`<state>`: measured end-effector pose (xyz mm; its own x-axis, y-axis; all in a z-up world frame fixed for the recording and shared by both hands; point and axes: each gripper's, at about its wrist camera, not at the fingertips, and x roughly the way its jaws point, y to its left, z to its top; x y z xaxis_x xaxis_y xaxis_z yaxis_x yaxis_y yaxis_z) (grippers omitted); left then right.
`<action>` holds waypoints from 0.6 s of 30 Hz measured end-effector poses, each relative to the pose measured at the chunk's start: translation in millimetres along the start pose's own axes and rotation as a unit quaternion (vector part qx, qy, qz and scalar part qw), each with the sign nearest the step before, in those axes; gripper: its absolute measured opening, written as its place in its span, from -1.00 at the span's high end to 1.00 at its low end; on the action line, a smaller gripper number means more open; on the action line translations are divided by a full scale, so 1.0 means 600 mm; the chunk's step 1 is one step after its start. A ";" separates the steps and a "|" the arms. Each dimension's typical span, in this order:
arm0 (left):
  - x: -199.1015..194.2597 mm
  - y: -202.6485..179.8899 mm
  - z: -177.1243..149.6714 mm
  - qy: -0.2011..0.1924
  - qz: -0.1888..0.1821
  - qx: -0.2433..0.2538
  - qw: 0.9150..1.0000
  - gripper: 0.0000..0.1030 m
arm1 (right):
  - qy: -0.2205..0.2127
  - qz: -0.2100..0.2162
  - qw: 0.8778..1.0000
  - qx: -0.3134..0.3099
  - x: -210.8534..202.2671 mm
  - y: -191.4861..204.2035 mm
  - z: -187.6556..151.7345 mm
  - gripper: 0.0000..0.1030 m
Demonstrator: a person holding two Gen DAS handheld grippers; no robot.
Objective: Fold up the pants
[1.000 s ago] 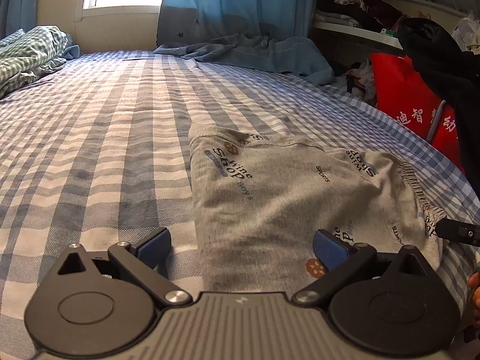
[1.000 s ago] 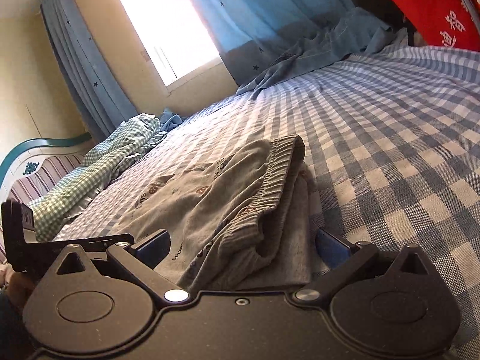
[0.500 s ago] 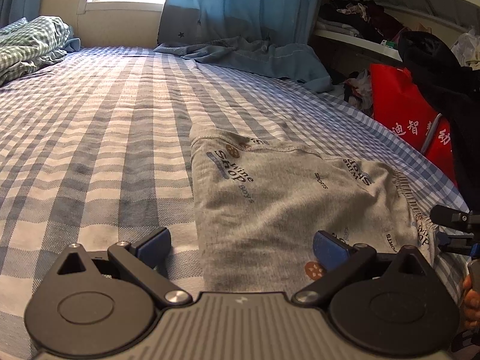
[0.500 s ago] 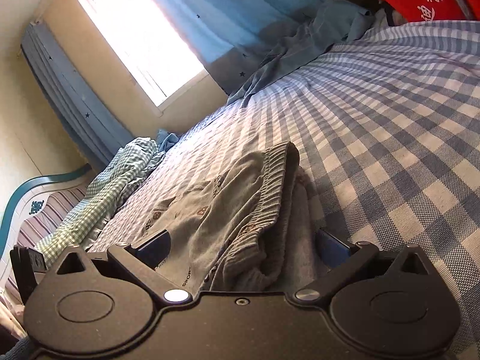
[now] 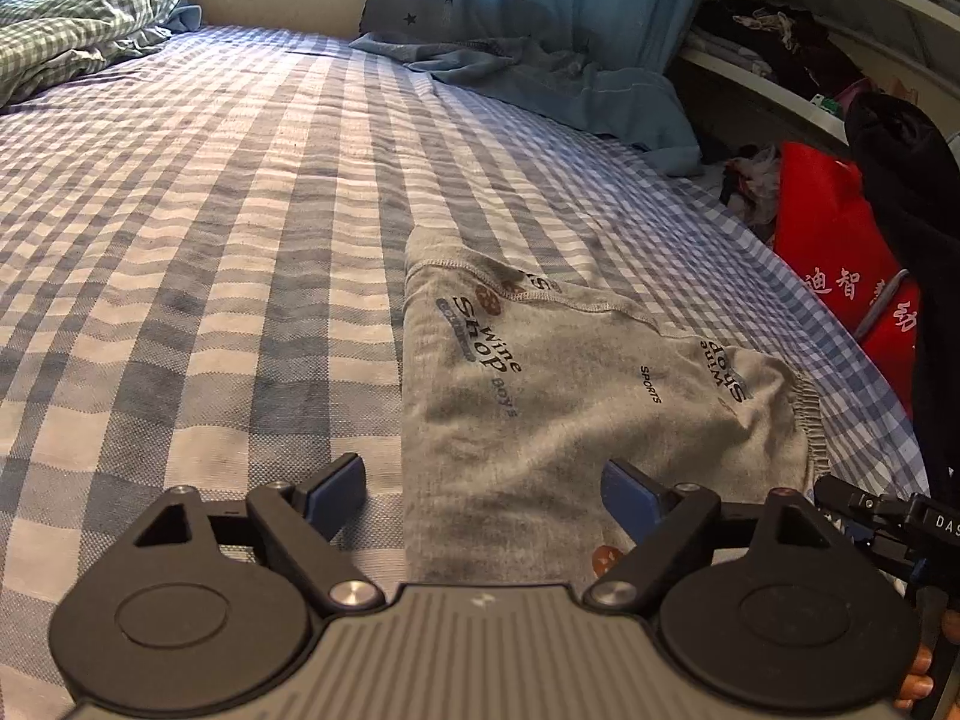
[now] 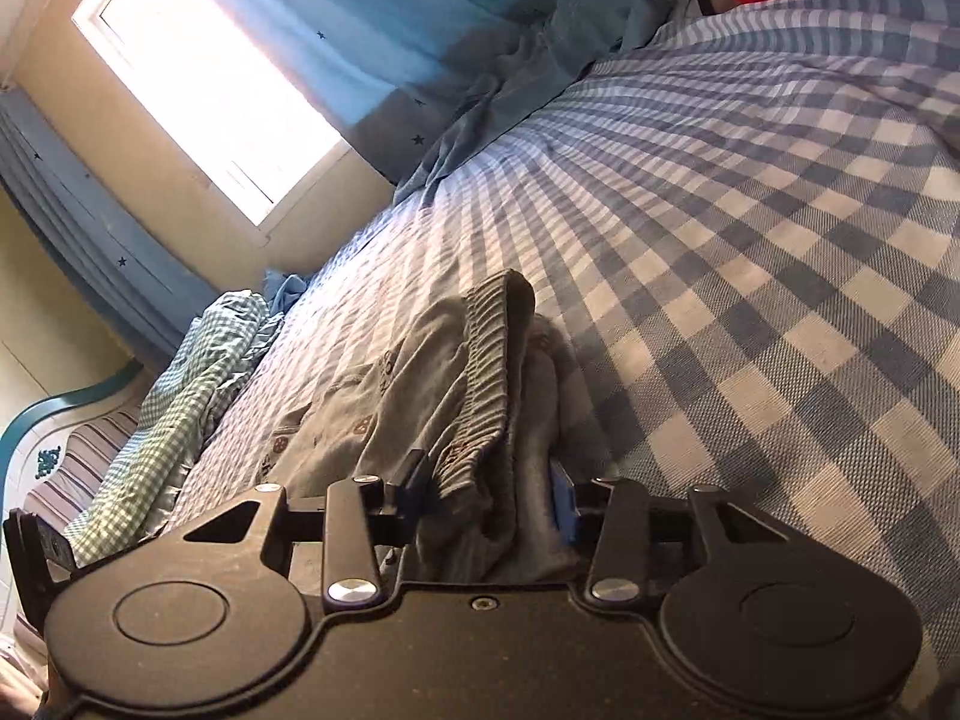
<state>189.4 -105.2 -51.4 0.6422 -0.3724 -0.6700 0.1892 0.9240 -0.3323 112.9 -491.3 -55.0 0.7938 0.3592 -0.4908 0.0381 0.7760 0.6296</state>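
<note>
The grey printed pants (image 5: 558,402) lie folded on the blue checked bed (image 5: 210,240). My left gripper (image 5: 483,495) is open at their near left edge, with one finger on the sheet and one over the cloth. In the right wrist view my right gripper (image 6: 489,495) is shut on the waistband end of the pants (image 6: 480,384), with bunched cloth between the blue pads. The right gripper's body shows at the far right of the left wrist view (image 5: 888,516).
A green checked blanket (image 5: 72,18) lies at the bed's far left. A blue curtain (image 5: 540,6) drapes onto the bed's far side. A red bag (image 5: 840,264) and shelves of clothes (image 5: 780,42) stand past the bed's right edge.
My right gripper has closed on the waistband end of the pants and tilted. My left gripper stays open and has shifted a little.
</note>
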 end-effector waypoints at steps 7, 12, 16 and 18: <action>0.002 -0.023 0.002 0.017 0.034 0.014 0.999 -0.11 | -0.002 -0.012 1.000 -0.003 0.001 0.011 -0.005 0.16; -0.006 -0.015 0.005 0.012 0.033 0.000 0.999 0.41 | -0.010 -0.032 0.999 -0.021 -0.002 0.024 -0.010 0.33; -0.016 -0.014 0.013 0.003 0.029 -0.002 1.000 0.80 | -0.025 -0.054 0.997 -0.045 -0.004 0.050 -0.015 0.47; -0.021 -0.020 0.015 -0.003 0.029 0.006 1.000 0.83 | -0.033 -0.060 0.996 -0.057 -0.007 0.063 -0.016 0.51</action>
<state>185.8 -110.9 -32.8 0.6565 -0.3175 -0.6843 0.1608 0.9451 -0.2843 105.3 -458.3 -35.0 0.8255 0.2280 -0.5164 0.0698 0.8665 0.4942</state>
